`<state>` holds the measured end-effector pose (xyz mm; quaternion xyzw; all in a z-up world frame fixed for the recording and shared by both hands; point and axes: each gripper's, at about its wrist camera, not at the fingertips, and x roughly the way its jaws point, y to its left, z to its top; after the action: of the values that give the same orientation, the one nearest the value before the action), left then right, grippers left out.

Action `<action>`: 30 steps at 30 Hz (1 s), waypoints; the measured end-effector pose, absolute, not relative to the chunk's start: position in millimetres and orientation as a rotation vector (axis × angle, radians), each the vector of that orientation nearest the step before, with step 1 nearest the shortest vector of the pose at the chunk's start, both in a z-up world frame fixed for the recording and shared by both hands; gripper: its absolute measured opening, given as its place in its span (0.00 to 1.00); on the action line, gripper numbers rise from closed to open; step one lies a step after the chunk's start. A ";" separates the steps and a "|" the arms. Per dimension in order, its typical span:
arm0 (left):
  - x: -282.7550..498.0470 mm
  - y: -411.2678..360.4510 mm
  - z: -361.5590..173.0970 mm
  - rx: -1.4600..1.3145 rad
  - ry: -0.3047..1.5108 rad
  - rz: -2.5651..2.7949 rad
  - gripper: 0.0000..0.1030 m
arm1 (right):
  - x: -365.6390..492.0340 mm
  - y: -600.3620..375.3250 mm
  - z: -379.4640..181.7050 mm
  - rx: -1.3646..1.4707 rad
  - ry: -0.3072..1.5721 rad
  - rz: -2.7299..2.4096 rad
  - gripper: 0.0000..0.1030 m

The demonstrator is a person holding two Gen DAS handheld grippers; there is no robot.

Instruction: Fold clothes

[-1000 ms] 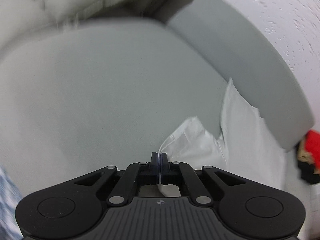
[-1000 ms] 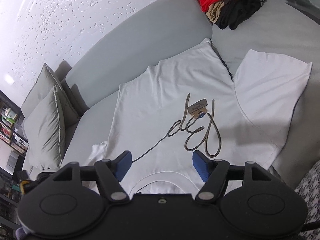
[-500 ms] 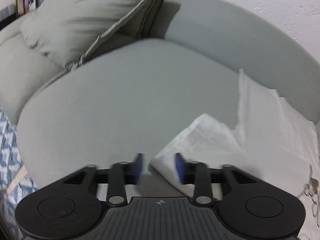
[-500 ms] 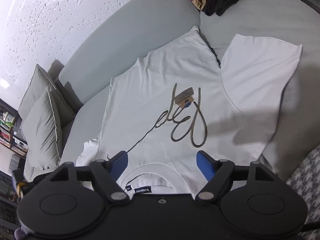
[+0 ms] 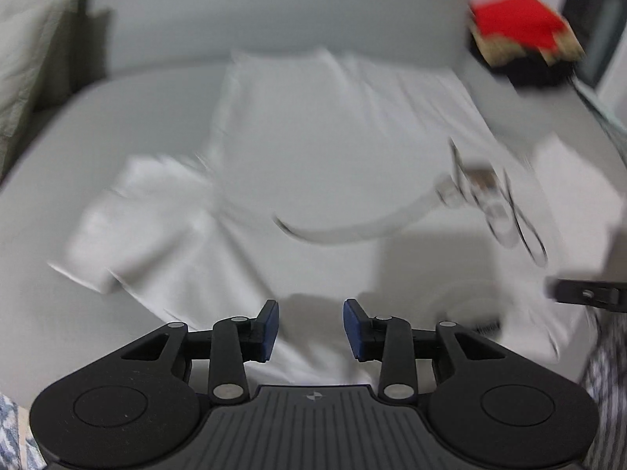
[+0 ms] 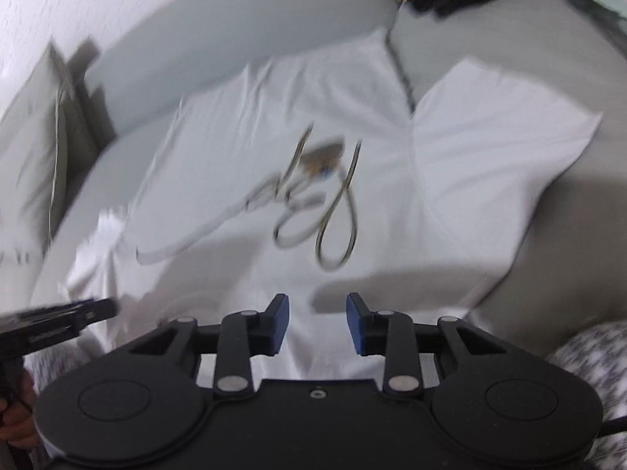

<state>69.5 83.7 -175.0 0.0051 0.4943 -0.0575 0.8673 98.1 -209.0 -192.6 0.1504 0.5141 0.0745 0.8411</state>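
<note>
A white T-shirt [image 5: 321, 149] with a looping script print [image 6: 313, 203] lies spread flat on the grey sofa seat [image 5: 137, 90], collar end nearest me. Its left sleeve [image 5: 129, 215] lies crumpled; its right sleeve [image 6: 493, 137] lies flat. My left gripper [image 5: 310, 323] is open and empty just above the shirt's near edge. My right gripper [image 6: 318, 323] is open and empty over the collar area. Each gripper shows at the edge of the other's view: the left gripper [image 6: 58, 319] and the right gripper [image 5: 584, 295]. Both views are motion-blurred.
A pile of red, tan and black clothes [image 5: 521, 47] sits at the far right of the sofa. Grey cushions [image 6: 43, 149] lean at the far left against the backrest [image 5: 274, 11]. A patterned rug [image 6: 591, 356] shows at the right.
My left gripper let go of the left sleeve, opened, and swung right to face the shirt body. My right gripper narrowed somewhat and moved closer over the collar.
</note>
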 end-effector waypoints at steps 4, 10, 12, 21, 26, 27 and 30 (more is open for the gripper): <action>39.7 73.1 -172.3 0.129 1.037 -0.129 0.31 | 75.0 -207.3 -191.8 0.239 1.124 0.207 0.31; 33.6 75.5 -150.5 0.078 0.901 -0.097 0.39 | 69.0 -217.8 -178.5 0.334 1.063 0.221 0.31; 45.6 65.7 -150.5 0.088 0.860 -0.086 0.44 | 80.7 -214.1 -177.3 0.347 1.027 0.221 0.31; 67.2 58.8 -162.0 0.159 1.003 -0.103 0.46 | 93.4 -222.0 -180.2 0.384 1.104 0.238 0.29; 72.3 76.6 -100.7 0.082 0.793 -0.128 0.46 | 110.7 -242.3 -120.6 0.485 0.971 0.291 0.34; 75.9 80.6 -90.2 0.058 0.758 -0.141 0.47 | 115.8 -245.3 -106.7 0.493 0.934 0.296 0.37; 94.9 87.9 -72.3 0.024 0.692 -0.155 0.53 | 139.7 -254.4 -80.2 0.510 0.860 0.306 0.45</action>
<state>94.9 87.9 -72.3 0.0119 0.3388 -0.0760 0.9377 139.7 -254.4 -80.2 0.2436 0.4108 0.1463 0.8663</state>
